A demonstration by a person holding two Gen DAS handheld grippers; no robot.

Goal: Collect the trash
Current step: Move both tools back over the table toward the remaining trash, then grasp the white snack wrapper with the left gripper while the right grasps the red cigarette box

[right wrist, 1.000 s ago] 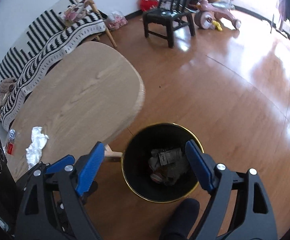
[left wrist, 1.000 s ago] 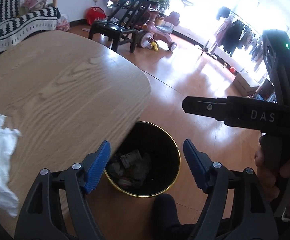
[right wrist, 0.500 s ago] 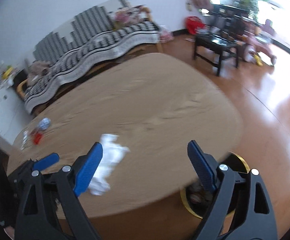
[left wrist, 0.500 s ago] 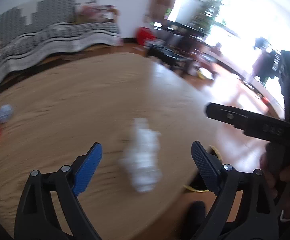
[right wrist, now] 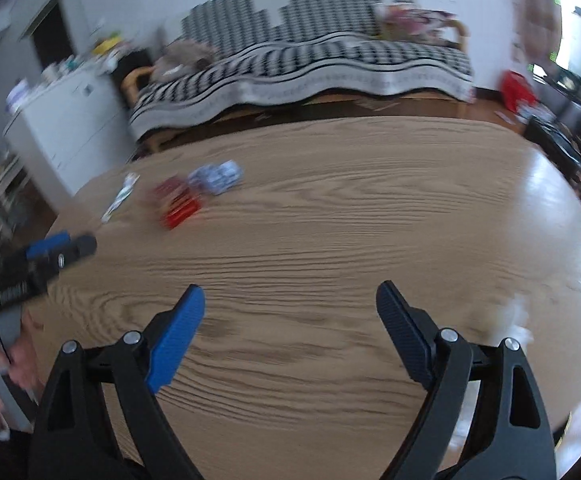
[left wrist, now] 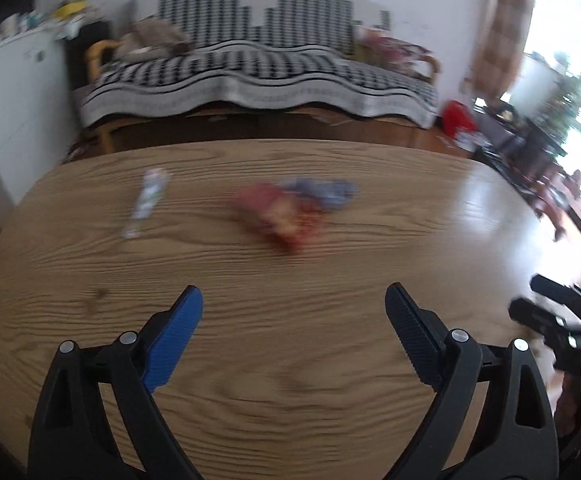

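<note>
No lettering is readable; motion blur probably hides any.

left claw (left wrist: 293, 316): black frame | blue ribbed pads | silver screws

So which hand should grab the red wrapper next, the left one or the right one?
Probably left. The red wrapper lies almost straight ahead of the open left gripper. From the open right gripper it sits far off to the left, so that hand would need a longer sideways reach.

wrappers (left wrist: 286, 216) on table (left wrist: 330, 360), sofa (left wrist: 258, 76) behind
</note>
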